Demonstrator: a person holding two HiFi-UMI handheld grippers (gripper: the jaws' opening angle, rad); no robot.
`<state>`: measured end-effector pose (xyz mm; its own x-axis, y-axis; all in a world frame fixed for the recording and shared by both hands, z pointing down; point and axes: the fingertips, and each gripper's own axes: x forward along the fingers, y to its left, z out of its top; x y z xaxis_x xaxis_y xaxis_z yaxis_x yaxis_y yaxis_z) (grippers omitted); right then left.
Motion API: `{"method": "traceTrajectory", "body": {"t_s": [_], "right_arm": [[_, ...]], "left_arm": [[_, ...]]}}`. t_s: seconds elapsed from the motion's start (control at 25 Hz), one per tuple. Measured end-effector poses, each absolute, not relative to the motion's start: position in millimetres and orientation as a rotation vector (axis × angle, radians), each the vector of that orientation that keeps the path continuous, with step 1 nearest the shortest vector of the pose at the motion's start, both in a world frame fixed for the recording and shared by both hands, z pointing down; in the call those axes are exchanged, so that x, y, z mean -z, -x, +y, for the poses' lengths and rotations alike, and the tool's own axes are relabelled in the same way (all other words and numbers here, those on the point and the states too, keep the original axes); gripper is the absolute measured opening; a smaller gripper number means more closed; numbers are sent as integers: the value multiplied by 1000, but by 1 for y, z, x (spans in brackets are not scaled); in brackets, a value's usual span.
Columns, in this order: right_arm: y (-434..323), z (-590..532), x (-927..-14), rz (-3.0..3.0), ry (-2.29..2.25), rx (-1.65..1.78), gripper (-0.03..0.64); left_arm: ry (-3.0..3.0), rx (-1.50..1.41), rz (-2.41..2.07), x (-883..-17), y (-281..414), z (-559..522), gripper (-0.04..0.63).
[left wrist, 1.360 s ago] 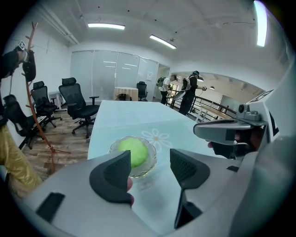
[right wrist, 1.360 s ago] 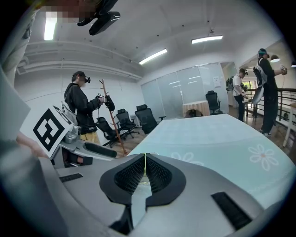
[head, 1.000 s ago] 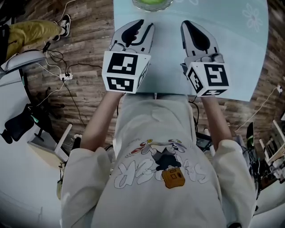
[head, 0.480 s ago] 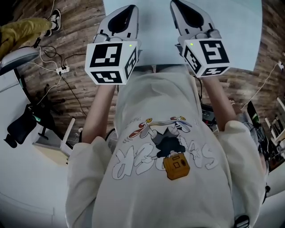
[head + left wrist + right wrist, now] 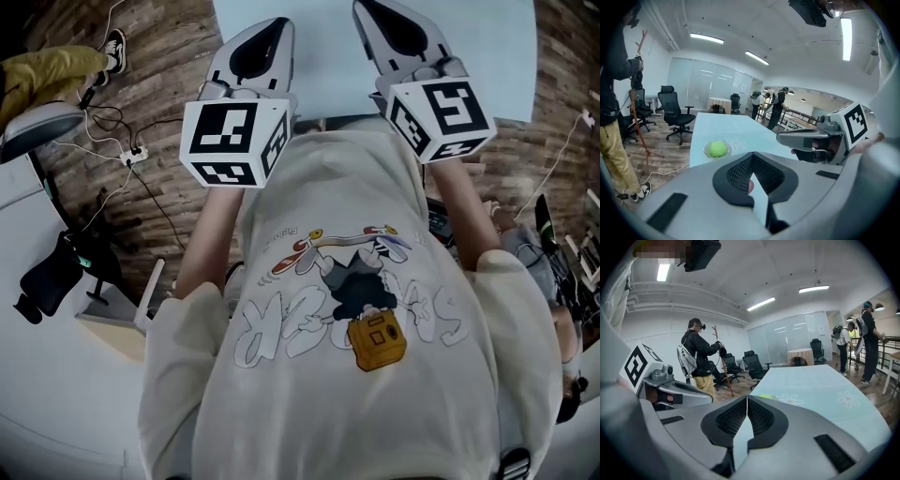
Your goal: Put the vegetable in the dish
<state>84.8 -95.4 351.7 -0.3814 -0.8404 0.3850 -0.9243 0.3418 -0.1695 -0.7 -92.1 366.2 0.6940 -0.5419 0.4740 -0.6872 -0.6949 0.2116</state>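
Two grippers, both clenched, nothing in either. Nearest in the head view is the person's pale printed shirt (image 5: 347,319), with both forearms reaching forward. The left gripper (image 5: 272,33) and right gripper (image 5: 375,19) sit side by side, apart, over the near edge of the pale blue table (image 5: 319,66), each with its marker cube toward the body. In each gripper's own view the black pads meet tip to tip, with only bare table showing through the slot below.

Further out on the table, left of centre, stands a clear glass dish (image 5: 728,151) with the vegetable (image 5: 717,149) in it, a round green one. It is well apart from both grippers, just beside a white flower print (image 5: 738,140).

Off the table's left side stands a person in yellow trousers (image 5: 614,154), next to a wooden pole (image 5: 636,122). Black office chairs (image 5: 675,112) are behind that. At the far end there's a group of people (image 5: 778,105) standing by a railing and a glass partition.
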Motion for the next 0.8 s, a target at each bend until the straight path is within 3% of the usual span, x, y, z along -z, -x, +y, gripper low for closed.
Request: {"method": "traceTrajectory", "body": {"t_s": [0.8], "right_arm": [[-37, -12, -282, -2446, -1638, -385, 28]], "left_arm": [[-2602, -284, -992, -277, 42, -9, 6]]}}
